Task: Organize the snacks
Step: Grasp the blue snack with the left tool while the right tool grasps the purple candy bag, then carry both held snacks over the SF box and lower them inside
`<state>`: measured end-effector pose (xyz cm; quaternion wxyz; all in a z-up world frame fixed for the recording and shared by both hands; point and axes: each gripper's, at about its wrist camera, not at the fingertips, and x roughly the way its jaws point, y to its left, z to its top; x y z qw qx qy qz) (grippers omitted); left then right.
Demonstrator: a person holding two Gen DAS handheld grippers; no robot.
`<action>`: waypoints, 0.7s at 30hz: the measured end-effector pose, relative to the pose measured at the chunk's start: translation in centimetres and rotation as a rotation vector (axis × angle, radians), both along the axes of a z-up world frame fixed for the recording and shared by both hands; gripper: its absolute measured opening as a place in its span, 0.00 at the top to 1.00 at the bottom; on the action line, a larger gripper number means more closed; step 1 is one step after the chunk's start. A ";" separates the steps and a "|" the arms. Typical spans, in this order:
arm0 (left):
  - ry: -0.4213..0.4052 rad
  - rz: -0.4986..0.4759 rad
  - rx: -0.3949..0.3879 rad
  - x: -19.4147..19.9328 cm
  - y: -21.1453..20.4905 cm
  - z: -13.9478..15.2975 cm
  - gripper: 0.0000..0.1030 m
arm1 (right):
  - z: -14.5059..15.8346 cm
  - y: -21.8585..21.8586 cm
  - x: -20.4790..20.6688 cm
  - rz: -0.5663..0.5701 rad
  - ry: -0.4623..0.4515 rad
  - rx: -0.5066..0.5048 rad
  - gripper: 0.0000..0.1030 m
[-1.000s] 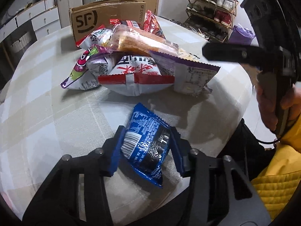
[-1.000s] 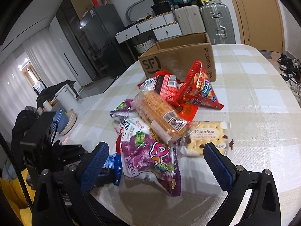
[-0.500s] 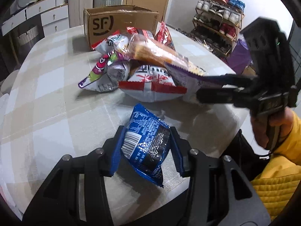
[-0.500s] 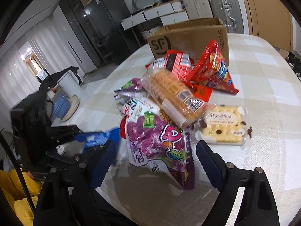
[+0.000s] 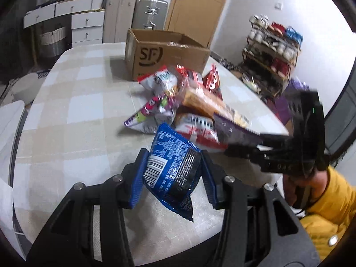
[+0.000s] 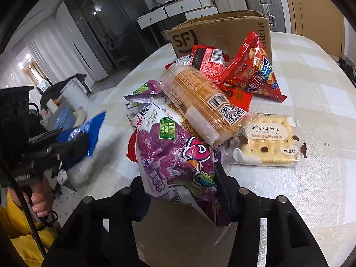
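Left wrist view: left gripper [image 5: 172, 169] clamped on blue packet [image 5: 171, 166], lifted over table [image 5: 73, 120], snack pile and box [image 5: 162, 55] beyond.
Right wrist view: right gripper [image 6: 181, 191] jaws just closed onto purple bag [image 6: 175, 155] at pile's near edge.

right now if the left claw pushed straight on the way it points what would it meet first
Probably the snack pile: past the blue packet the left claw grips lies the red-and-white bag. Depth is unclear; it may pass above.
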<state>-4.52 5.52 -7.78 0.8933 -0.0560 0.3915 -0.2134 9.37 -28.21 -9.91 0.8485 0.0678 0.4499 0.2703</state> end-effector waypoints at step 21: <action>-0.109 0.007 -0.031 2.5 0.0 6.8 0.58 | 6.7 -4.4 -1.8 0.007 -0.138 0.240 0.57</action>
